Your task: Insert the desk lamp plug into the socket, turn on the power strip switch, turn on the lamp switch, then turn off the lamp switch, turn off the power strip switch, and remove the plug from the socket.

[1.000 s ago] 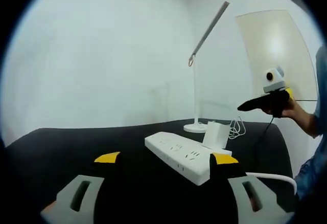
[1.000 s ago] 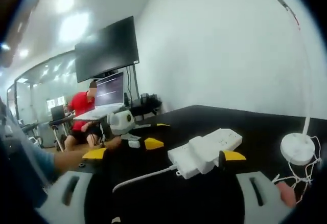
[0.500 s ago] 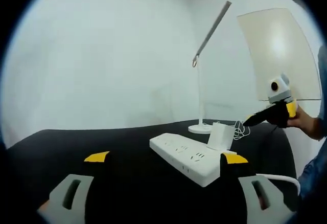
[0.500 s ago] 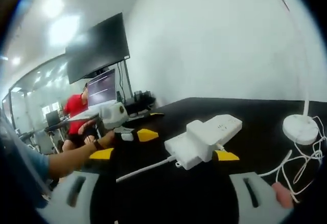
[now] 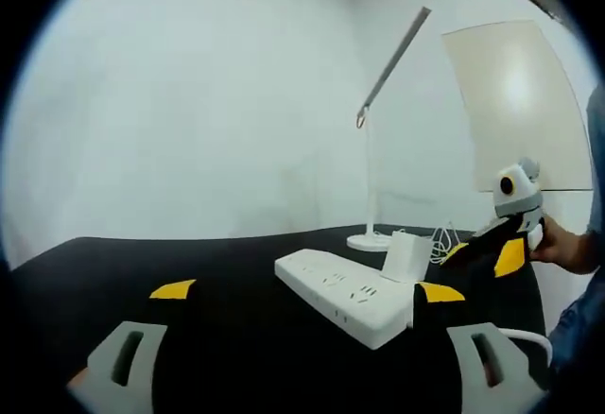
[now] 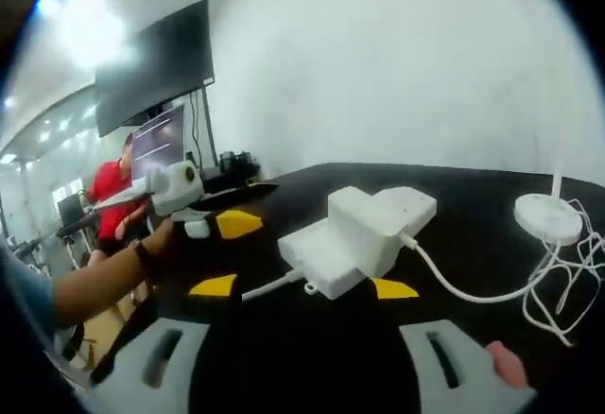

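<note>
In the left gripper view, the left gripper (image 5: 301, 293) rises from the bottom with its jaws wide apart and nothing between them, the yellow tips at about 8 and 4 o'clock. Just beyond them the white strip (image 5: 342, 291) lies flat on the black table (image 5: 142, 263), running from centre toward 4 o'clock. The white plug (image 5: 405, 258) stands in a socket near the strip's far end. Behind it the cord (image 5: 442, 241) lies in loose loops beside the lamp (image 5: 378, 121), whose round base rests on the table and whose thin arm slants up toward 1 o'clock. At 3 o'clock the right gripper (image 5: 492, 251) comes in, held by a hand (image 5: 558, 244); its yellow tips look parted.

In the right gripper view, the right gripper (image 6: 301, 287) has its jaws spread, nothing gripped, tips at 7 and 5 o'clock. The strip (image 6: 326, 249) sits just past them at centre, seen end-on, with the plug (image 6: 373, 214) on top. The cord (image 6: 473, 286) runs from the plug toward 4 o'clock into a tangle near the lamp's base (image 6: 548, 217) at 3 o'clock. At 9 o'clock the left gripper (image 6: 222, 253) is held by a hand (image 6: 165, 249). Farther off are a monitor (image 6: 156, 64) and a seated person (image 6: 109, 187).
</note>
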`<action>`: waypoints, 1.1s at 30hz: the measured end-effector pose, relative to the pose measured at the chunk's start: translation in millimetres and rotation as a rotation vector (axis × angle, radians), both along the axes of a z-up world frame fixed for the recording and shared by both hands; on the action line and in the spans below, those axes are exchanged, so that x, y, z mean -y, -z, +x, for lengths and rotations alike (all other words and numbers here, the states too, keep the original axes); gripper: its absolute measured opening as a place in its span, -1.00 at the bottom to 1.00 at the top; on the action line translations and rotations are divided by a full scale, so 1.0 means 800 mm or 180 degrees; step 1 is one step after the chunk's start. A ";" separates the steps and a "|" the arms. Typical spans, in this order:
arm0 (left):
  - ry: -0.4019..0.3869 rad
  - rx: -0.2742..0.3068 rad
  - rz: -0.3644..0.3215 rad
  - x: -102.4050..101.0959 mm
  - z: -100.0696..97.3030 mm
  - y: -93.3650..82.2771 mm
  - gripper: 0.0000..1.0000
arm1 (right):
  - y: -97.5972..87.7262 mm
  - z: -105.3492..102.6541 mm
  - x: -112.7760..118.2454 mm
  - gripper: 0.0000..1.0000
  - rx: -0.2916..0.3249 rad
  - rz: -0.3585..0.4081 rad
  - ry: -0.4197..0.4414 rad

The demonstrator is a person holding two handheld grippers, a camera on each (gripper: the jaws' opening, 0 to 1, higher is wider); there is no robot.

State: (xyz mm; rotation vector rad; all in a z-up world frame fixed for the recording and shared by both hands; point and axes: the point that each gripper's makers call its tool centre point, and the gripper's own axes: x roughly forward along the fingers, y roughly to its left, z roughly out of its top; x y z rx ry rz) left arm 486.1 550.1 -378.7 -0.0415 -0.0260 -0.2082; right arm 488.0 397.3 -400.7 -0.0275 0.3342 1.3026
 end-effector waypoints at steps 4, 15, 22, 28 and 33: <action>0.0003 0.0001 -0.0007 0.000 -0.001 0.000 0.77 | 0.006 -0.005 -0.009 0.07 -0.0044 -0.0013 0.0058; -0.0013 -0.0009 -0.0044 0.001 -0.002 0.001 0.77 | 0.018 0.015 -0.009 0.07 0.0044 -0.0098 0.0306; -0.0035 0.0005 -0.0107 -0.005 -0.002 0.000 0.76 | 0.025 0.017 -0.013 0.05 0.0019 -0.0112 0.0350; -0.0022 -0.0005 -0.0116 -0.011 0.000 0.001 0.75 | 0.026 0.015 -0.020 0.04 -0.0009 -0.0096 0.0374; -0.0023 0.0009 -0.0132 -0.014 0.001 0.000 0.74 | 0.024 0.012 -0.027 0.04 -0.0041 -0.0081 0.0360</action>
